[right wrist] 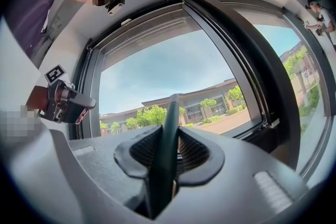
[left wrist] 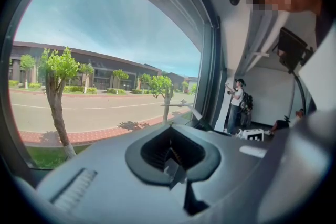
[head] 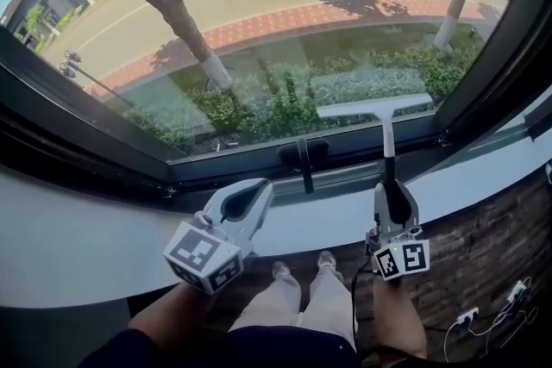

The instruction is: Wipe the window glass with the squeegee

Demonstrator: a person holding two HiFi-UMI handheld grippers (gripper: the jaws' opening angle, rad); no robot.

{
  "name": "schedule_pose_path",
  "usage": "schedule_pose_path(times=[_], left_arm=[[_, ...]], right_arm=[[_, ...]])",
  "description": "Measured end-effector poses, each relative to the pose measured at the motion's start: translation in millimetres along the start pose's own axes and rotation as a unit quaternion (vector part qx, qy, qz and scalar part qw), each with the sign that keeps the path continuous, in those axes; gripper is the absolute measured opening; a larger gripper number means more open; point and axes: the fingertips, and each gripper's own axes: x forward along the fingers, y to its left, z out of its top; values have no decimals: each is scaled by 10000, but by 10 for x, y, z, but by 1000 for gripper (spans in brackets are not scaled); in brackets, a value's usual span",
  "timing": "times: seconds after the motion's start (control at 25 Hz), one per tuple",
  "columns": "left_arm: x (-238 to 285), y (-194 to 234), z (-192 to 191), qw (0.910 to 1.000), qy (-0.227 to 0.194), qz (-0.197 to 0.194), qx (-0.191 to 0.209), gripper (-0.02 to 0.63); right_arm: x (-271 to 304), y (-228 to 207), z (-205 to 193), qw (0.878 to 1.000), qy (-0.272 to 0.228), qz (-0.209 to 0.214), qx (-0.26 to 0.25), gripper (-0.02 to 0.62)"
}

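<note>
At smooth window glass [head: 285, 30], right hand-held gripper [head: 392, 196] clamps slim-handled squeegee [head: 376, 107]; left hand-held gripper [head: 252, 197] sits closed.

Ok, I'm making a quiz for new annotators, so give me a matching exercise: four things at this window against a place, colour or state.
1 squeegee
2 left claw
3 window handle
4 window sill

A dark, on the bottom frame
B shut, nothing in it
C white, under that frame
D gripped by the right claw, blade up at the glass

Pairs: 1-D, 2-B, 3-A, 4-C
</note>
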Motion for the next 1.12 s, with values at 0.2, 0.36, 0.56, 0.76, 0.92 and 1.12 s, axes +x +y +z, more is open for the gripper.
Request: schedule_pose_path(times=[0.2, 0.36, 0.56, 0.76, 0.92, 1.12], left_arm=[[-15, 31, -55, 9998, 130, 118, -67, 3], [-34, 40, -139, 9993, 258, 212, -162, 3], [-54, 27, -288, 9986, 378, 251, -254, 3], [-30, 8, -331, 9981, 469, 264, -299, 3], [-15, 4, -340, 9983, 443, 245, -288, 3], [65, 91, -318, 9982, 373, 402, -223, 4]], right_arm=[[-71, -42, -291, 9995, 294, -55, 123, 100], [-121, -73, -442, 9989, 457, -65, 127, 100], [-198, -119, -643, 9974, 704, -87, 97, 100], [-226, -181, -802, 9948, 989, -128, 186, 100], [-228, -210, -854, 9932, 1134, -130, 237, 100], [-215, -229, -824, 9935, 1095, -85, 295, 100]])
